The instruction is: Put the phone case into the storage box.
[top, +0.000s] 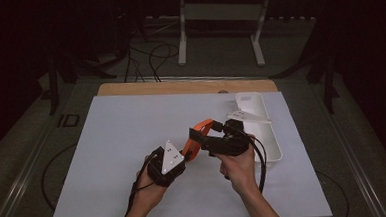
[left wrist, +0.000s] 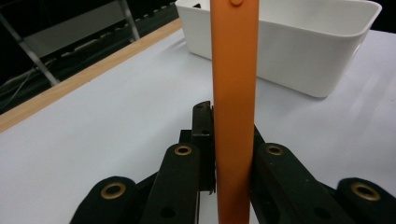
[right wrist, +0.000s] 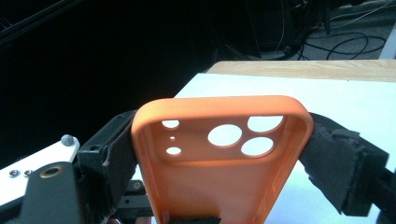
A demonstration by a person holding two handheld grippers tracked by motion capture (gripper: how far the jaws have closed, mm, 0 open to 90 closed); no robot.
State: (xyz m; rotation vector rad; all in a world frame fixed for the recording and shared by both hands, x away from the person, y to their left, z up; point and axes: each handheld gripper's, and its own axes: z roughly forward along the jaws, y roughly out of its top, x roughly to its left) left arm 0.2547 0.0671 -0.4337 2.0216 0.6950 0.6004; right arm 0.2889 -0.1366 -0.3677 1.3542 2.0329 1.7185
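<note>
An orange phone case (top: 202,125) is held in the air above the white table top, between my two grippers. My left gripper (top: 187,154) is shut on its lower end; in the left gripper view the case (left wrist: 233,70) stands edge-on between the jaws of that gripper (left wrist: 231,126). My right gripper (top: 198,133) is shut across the case's upper part. In the right gripper view the case (right wrist: 205,182) shows its inner side with its camera holes, and the gripper (right wrist: 222,154) presses a pad (right wrist: 334,158) on each long side.
A white rectangular bin (top: 262,130) stands at the right of the white board (top: 122,142), close behind the right hand; its wall (left wrist: 299,51) is near in the left gripper view. A wooden strip (top: 180,86) edges the far side. Cables and stand legs lie on the floor beyond.
</note>
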